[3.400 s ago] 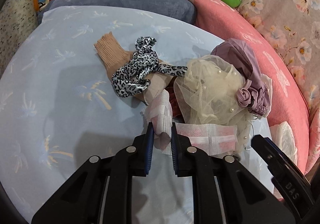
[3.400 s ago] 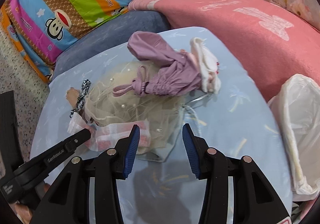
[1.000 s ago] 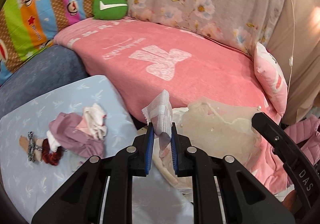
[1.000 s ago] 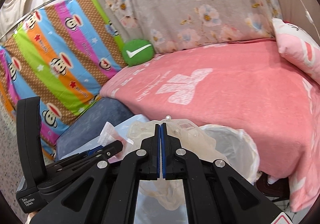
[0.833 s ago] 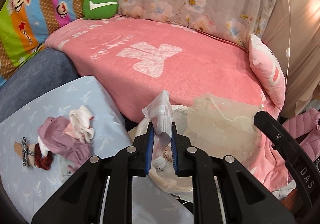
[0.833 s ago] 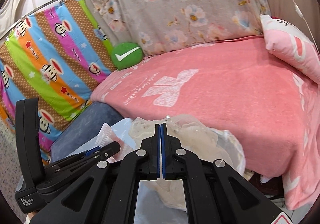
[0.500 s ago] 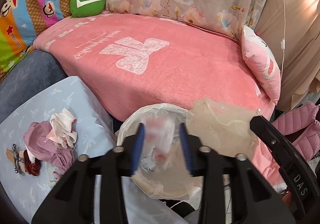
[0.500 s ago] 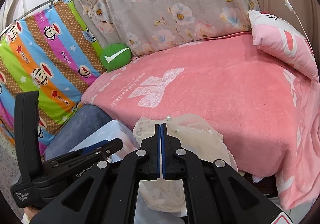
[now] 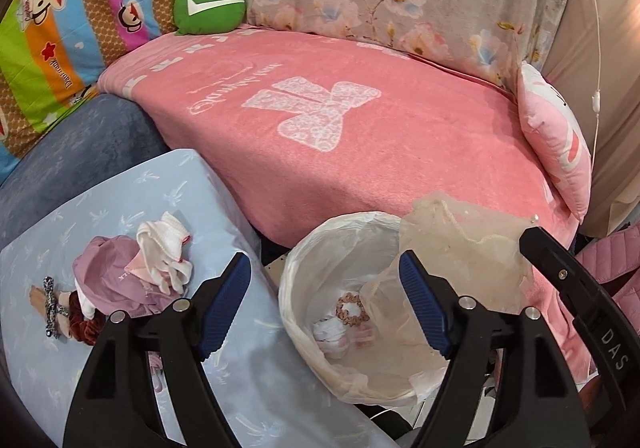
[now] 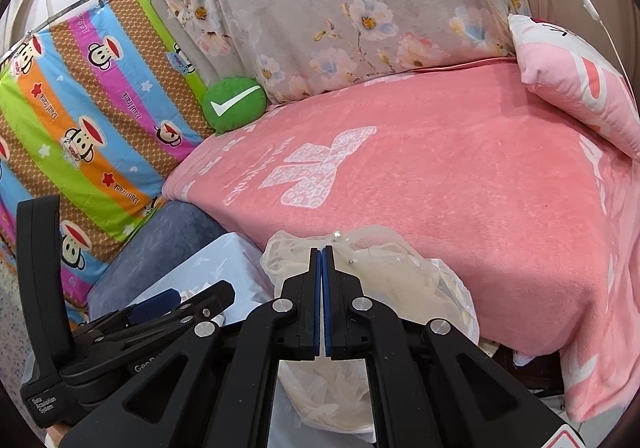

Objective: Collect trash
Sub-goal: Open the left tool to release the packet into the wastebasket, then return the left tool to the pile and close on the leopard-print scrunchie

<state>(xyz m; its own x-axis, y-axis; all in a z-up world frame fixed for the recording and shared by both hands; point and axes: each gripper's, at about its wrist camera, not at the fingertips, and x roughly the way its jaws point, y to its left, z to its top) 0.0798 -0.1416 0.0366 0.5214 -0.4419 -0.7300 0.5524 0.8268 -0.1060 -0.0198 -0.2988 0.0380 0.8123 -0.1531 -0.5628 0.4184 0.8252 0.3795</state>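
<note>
My left gripper (image 9: 324, 304) is open and empty above a white bin bag (image 9: 304, 328). Inside the bag lie a white and pink wrapper (image 9: 344, 334) and a brown scrunchie (image 9: 352, 308). My right gripper (image 10: 322, 260) is shut on a cream tulle veil with pearls (image 10: 384, 268). The veil hangs over the bag's right rim in the left wrist view (image 9: 468, 248). The left gripper's body shows at lower left in the right wrist view (image 10: 160, 312).
A pale blue table (image 9: 100, 215) at left carries a purple cloth (image 9: 108, 280), a white cloth (image 9: 164, 248), a dark red scrunchie (image 9: 80, 320) and a leopard-print band (image 9: 50, 306). A pink-covered sofa (image 9: 360, 135) stands behind the bag, with a pink cushion (image 9: 556, 151) and green cushion (image 9: 208, 7).
My left gripper has opened and the white and pink wrapper has dropped into the bin bag. Both grippers carried their loads from the table to the bag. The right gripper stays shut on the veil.
</note>
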